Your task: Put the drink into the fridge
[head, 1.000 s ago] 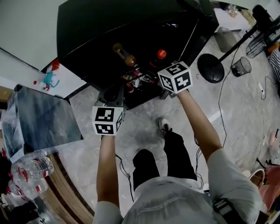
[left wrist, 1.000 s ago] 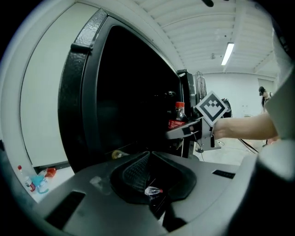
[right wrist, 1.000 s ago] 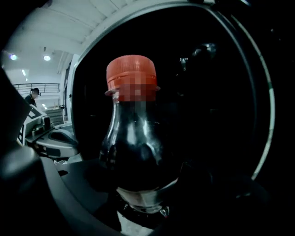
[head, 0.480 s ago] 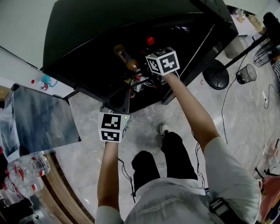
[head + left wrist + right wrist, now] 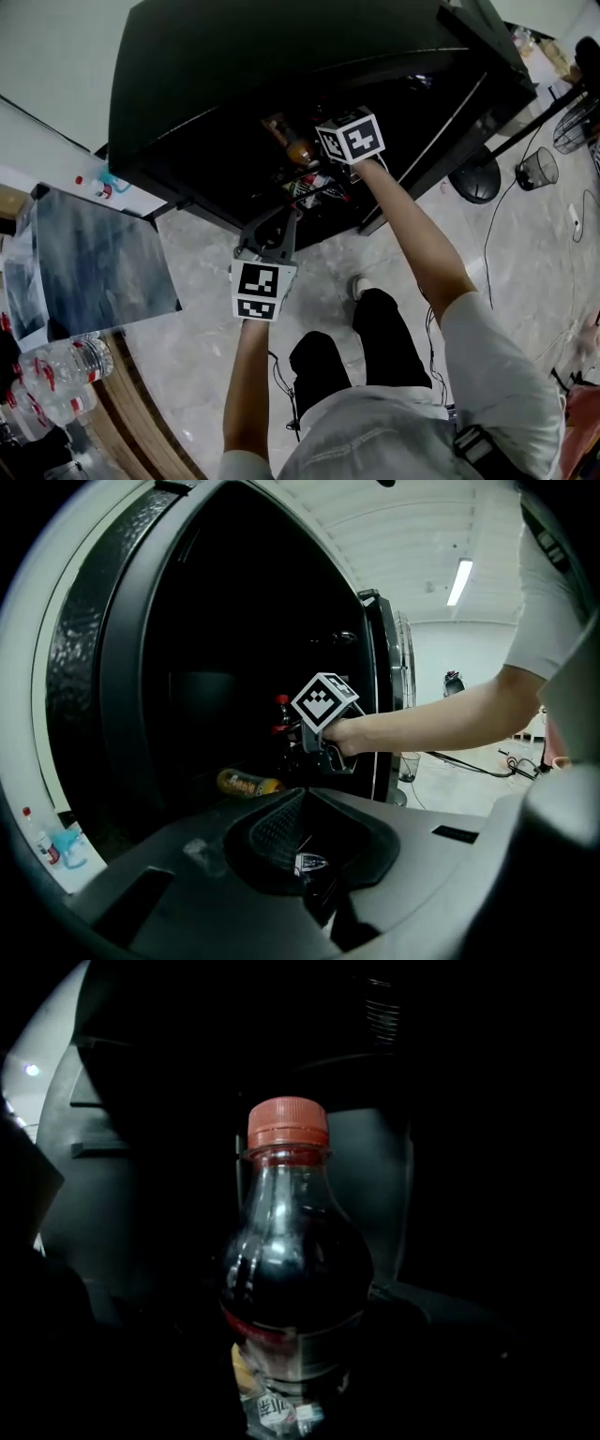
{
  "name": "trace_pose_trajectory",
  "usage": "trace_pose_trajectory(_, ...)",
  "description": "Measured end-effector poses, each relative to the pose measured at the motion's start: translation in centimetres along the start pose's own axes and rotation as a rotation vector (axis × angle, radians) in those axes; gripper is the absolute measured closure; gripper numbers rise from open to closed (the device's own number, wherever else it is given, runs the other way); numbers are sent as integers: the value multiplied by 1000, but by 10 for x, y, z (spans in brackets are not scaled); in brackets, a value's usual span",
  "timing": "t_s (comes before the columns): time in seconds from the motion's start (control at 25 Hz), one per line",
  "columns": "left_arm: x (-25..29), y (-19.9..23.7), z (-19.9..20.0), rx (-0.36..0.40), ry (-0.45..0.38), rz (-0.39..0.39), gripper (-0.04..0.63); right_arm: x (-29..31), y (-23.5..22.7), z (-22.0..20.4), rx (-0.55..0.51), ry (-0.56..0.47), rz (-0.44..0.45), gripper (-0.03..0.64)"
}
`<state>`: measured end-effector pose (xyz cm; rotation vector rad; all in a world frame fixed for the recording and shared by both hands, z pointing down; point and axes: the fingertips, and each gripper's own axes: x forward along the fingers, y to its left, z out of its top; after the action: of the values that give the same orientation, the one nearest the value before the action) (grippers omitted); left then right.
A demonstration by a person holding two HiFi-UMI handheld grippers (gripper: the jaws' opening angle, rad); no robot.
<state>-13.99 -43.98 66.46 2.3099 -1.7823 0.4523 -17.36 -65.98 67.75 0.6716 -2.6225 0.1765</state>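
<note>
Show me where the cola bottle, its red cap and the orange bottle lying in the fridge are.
cola bottle [image 5: 292, 1269], right gripper view, dark body above the label.
red cap [image 5: 288, 1124], right gripper view, side of the cap.
orange bottle [image 5: 246, 783], left gripper view, middle of its side.

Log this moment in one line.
right gripper: shut on cola bottle, inside fridge | left gripper: shut, empty, outside fridge | release: pending

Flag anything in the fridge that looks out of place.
An orange drink bottle lies on its side inside the fridge, while the cola bottle in the right tongs stands upright. No spill shows.
</note>
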Motion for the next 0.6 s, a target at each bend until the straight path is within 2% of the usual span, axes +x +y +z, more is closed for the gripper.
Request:
trace_pose_trajectory(0.12,0,0,-5,-23,6,5,580,0,-2,1,-8,-23,-7,305)
trace_pose_trajectory(0.24,-2,-1,-8,-25,20,1,580,-4,-7,3,-31,-23,-37,261)
trace_pose_trajectory(0.4,-12,-1,-6,-55,29,7,580,-13,-10,-8,14,19,-46,214)
trace_pose_trajectory(0.6,-29,-9,6,-69,45,-11,580,-39,-5,-32,79,73,-61,213)
